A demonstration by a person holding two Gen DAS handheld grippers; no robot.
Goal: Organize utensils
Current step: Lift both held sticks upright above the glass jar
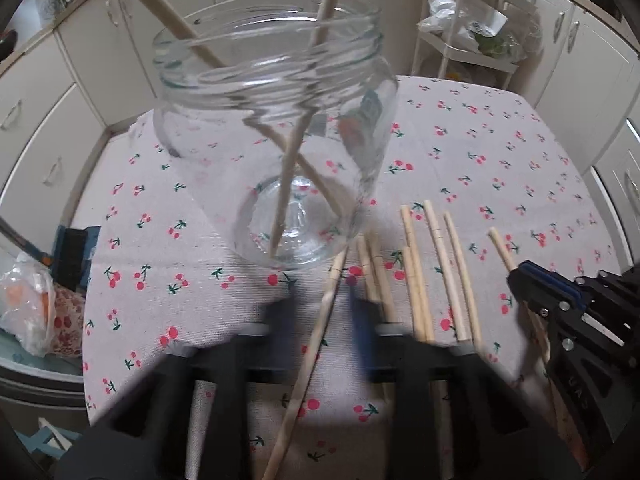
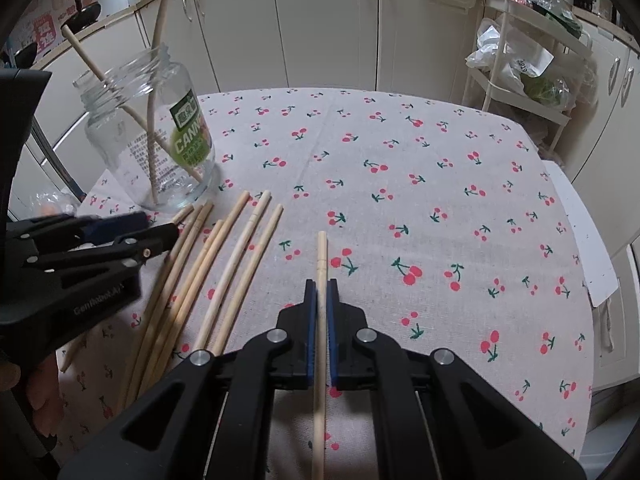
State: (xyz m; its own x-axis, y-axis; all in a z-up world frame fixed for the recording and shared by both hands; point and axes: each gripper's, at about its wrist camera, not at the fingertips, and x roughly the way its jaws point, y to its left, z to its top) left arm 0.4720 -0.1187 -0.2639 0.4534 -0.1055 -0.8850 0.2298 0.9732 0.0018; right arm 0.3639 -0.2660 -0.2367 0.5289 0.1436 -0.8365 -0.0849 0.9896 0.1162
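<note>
A clear glass jar (image 1: 224, 152) (image 2: 120, 140) stands upright on the cherry-print tablecloth (image 2: 400, 168), and two wooden chopsticks (image 1: 288, 176) cross inside it. Several loose chopsticks (image 1: 440, 272) (image 2: 224, 272) lie side by side in front of the jar. My left gripper (image 1: 324, 308) (image 2: 160, 224) is just in front of the jar, its fingers blurred, shut on one chopstick (image 1: 320, 328) that runs back over its crossbar. My right gripper (image 2: 321, 284) (image 1: 516, 276) is shut on a single chopstick (image 2: 321, 256) lying apart to the right of the row.
A white wire rack (image 2: 516, 72) (image 1: 468, 32) with plastic bags stands beyond the far right table corner. Cabinets (image 2: 320, 20) line the walls. A plastic bag (image 1: 28, 308) sits off the left table edge. A hand (image 2: 40, 392) shows at lower left.
</note>
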